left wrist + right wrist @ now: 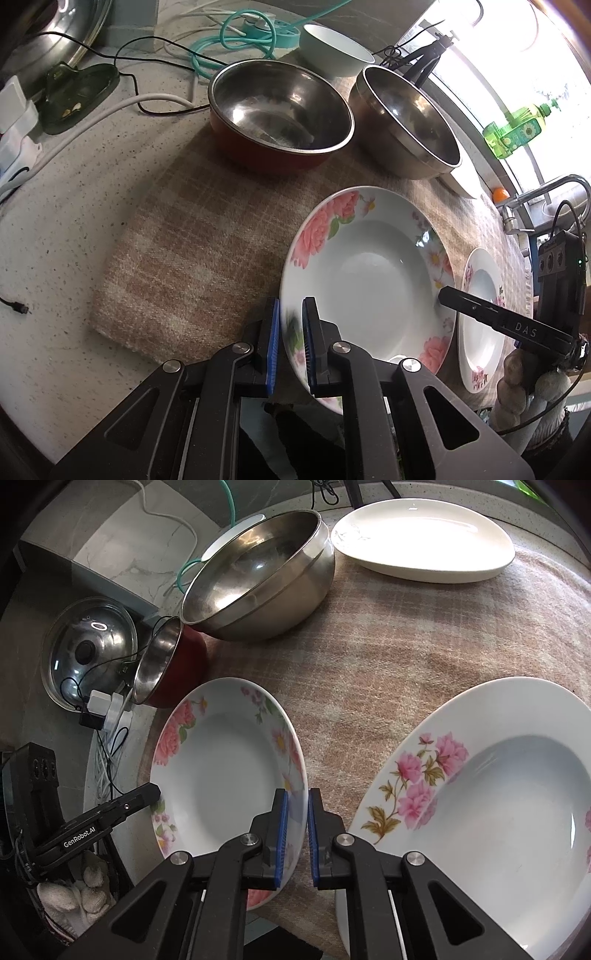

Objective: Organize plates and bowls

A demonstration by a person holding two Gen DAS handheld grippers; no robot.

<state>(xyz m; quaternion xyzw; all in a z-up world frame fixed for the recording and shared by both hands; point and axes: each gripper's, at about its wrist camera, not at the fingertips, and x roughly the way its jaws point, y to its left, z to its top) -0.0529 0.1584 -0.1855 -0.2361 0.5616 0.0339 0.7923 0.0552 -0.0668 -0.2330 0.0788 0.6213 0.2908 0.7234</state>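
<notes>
— Plates come first, it seems: the rose plate (369, 280) is straddled at its near rim by the left gripper (291, 343), whose jaws are narrowed around the rim; whether the pads (273, 343) actually press it cannot be told.

— And the right gripper (295, 834)?

— The opposite rim of that same plate (225, 771) is bracketed by it, jaws set close on either side, contact again not clear. A grasp at both edges is judged to be in hand, the lift not yet made.

— What is called for next?

— Both jaws would have to be closed firmly and the plate raised level, then carried onto the second flowered plate (491, 797), just right of the right jaws.

— Is room left for that?

— Open cloth (192, 251) is seen ahead of the jaws. Beyond it stand the red bowl (280, 114) and steel bowl (406, 122), nearly touching, and the near rim overhangs the cloth's edge.
</notes>
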